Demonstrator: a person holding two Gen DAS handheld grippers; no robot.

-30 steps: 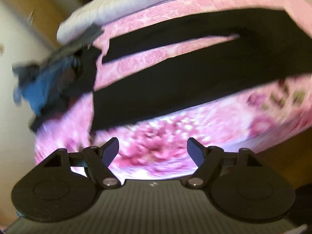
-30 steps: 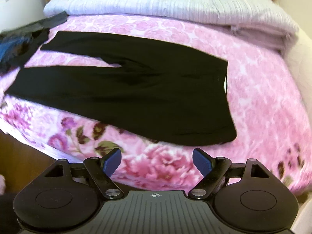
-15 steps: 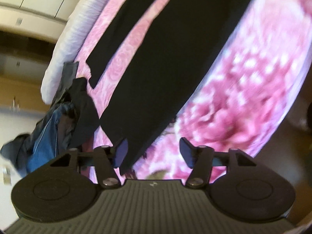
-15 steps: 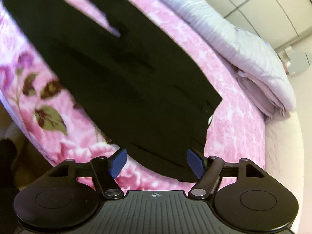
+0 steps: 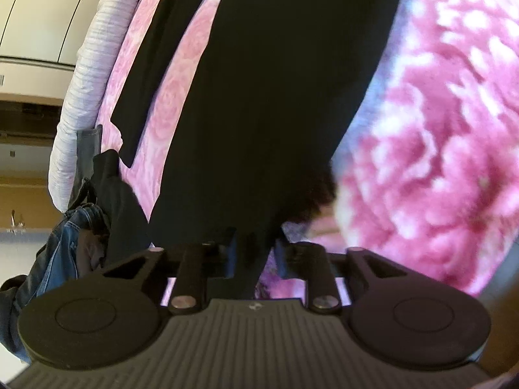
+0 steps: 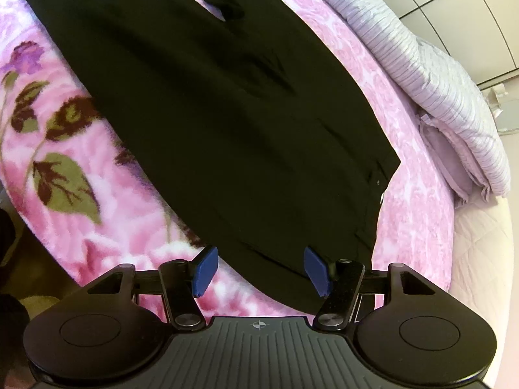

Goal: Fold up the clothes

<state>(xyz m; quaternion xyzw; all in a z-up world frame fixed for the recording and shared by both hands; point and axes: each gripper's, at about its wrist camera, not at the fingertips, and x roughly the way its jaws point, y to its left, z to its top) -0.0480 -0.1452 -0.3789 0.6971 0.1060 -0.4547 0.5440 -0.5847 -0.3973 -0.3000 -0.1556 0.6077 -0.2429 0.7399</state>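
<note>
left view / step: judged as grasp of the hem end of the black trousers [image 5: 259, 103], near leg, at the front edge of the bed [image 5: 438, 162]
left view / left gripper [image 5: 254, 253]: clenched on the trouser cuff; black cloth runs down between the fingers
left view / trousers: laid flat along the bed, two legs apart, pink showing between them; far leg nearer the white quilt [image 5: 81, 97]
left view / heap: blue denim and dark clothes [image 5: 74, 236] bunched just past the trouser hems, off the bed end
right view / right gripper [image 6: 261, 270]: released, blue pads spread, straddling the waist edge of the trousers [image 6: 211, 113]; no cloth pinched yet as far as shows
right view / next move, judged: close on the waistband, then lift both ends level so the near leg carries over the far one
right view / materials: trousers thin, matte, limp, few creases at the crotch; bed cover [image 6: 65, 168] fleecy, pink rose print with green leaves; quilt [image 6: 421, 64] ribbed, pale, folded beyond the trousers
</note>
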